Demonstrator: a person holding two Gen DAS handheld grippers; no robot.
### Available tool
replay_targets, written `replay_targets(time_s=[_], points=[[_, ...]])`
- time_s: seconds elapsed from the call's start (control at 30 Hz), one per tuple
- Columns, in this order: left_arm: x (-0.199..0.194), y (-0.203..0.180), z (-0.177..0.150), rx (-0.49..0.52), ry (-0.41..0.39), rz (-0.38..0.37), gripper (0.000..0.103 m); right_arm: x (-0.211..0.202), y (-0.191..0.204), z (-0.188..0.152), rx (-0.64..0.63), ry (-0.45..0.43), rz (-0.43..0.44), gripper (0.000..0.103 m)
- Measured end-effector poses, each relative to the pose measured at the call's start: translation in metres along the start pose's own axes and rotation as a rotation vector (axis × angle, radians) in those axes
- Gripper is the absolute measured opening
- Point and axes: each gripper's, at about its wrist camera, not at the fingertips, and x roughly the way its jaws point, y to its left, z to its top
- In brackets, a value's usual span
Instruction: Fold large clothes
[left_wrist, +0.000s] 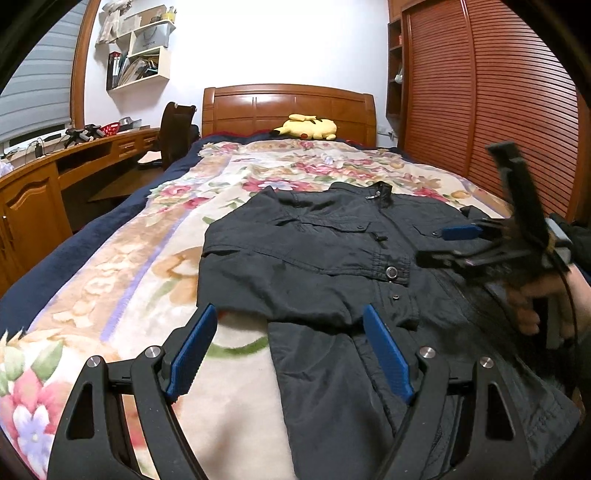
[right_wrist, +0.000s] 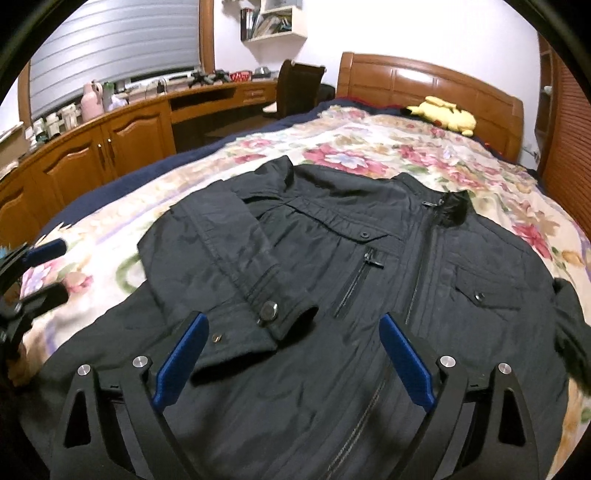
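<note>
Bedroom: floral blanket (left_wrist: 155, 258) covers bed (left_wrist: 288, 107), wooden tabletop (left_wrist: 92, 144) left. Black jacket (right_wrist: 369, 280) lies flat, one sleeve folded across, beneath left tool (left_wrist: 291, 354) and right tool (right_wrist: 295, 362), both wide, empty.

One black jacket (right_wrist: 332, 288) lies on one bed (left_wrist: 122, 258); two grippers show, the left gripper (left_wrist: 291, 354) and the right gripper (right_wrist: 291, 362), each with two blue pads; one yellow stuffed toy (left_wrist: 308, 127) sits at 12 o'clock; one dark chair (left_wrist: 175, 129) stands at 10 o'clock.
</note>
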Motion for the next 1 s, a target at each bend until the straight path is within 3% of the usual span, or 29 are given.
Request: replay_targets(time_s=[0.1, 0.3, 0.33, 0.4, 0.47, 0.67, 0.8, 1.0], points=[[0.001, 0.001, 0.001, -0.003, 0.001, 0.002, 0.082, 0.022, -0.004, 0.01, 0.016, 0.047, 0.019, 0.084], [0.002, 0.004, 0.002, -0.016, -0.011, -0.014, 0.082, 0.071, -0.013, 0.017, 0.071, 0.159, 0.055, 0.051], [0.002, 0.004, 0.002, -0.013, -0.011, -0.012, 0.082, 0.075, -0.013, 0.017, 0.078, 0.173, 0.072, 0.04], [0.003, 0.004, 0.003, -0.014, -0.012, -0.014, 0.082, 0.076, -0.014, 0.017, 0.095, 0.177, 0.09, 0.033], [0.002, 0.005, 0.003, -0.02, -0.014, -0.016, 0.082, 0.071, -0.017, 0.017, 0.11, 0.167, 0.116, 0.009], [-0.002, -0.002, 0.006, -0.02, -0.03, -0.03, 0.082, 0.015, -0.03, 0.019, 0.112, -0.001, 0.084, 0.008], [-0.002, -0.01, 0.007, -0.011, -0.029, -0.045, 0.082, -0.027, -0.041, 0.021, 0.11, -0.096, 0.005, 0.008], [-0.002, -0.019, 0.009, 0.007, -0.036, -0.064, 0.082, -0.073, -0.067, 0.012, 0.112, -0.152, -0.109, 0.008]])
